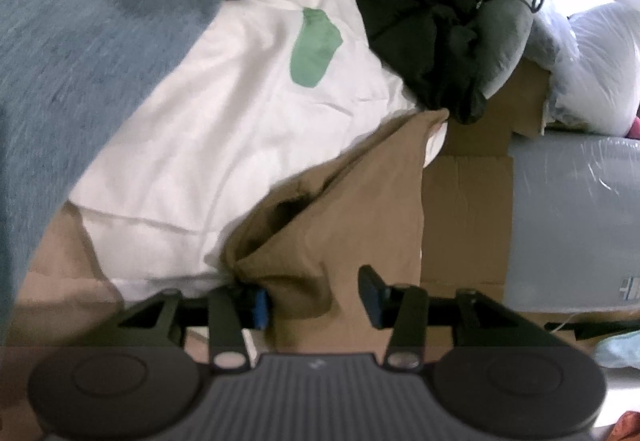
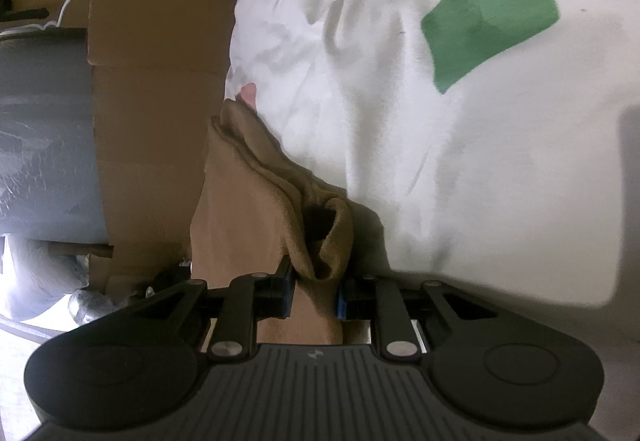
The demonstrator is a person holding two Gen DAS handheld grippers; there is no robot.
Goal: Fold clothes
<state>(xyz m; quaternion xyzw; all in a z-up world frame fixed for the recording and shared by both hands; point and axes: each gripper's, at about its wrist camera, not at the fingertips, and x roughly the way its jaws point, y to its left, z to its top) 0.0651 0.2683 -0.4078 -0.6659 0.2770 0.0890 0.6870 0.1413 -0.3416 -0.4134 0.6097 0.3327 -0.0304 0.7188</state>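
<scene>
The tan, soft-knit garment (image 1: 352, 201) hangs stretched between the two tools, over a white sheet with green patches (image 1: 224, 129) and the flattened brown cardboard (image 1: 464, 209) beside it. The left hand-held gripper (image 1: 316, 301) has its fingers spread wide; the cloth is bunched against the blue pad of its left finger (image 1: 260, 307), while the right finger stands clear of the fabric, so I cannot tell how firmly the cloth is held there. The right hand-held gripper (image 2: 314, 295) has a folded bunch of the same tan garment (image 2: 256, 209) between its blue-padded fingers, which sit close on either side of it, pinching it. A blue fuzzy blanket (image 1: 80, 41) lies at the far side of the sheet, and a heap of dark clothes (image 1: 432, 41) sits near a grey plastic-wrapped bundle (image 1: 572, 217).
</scene>
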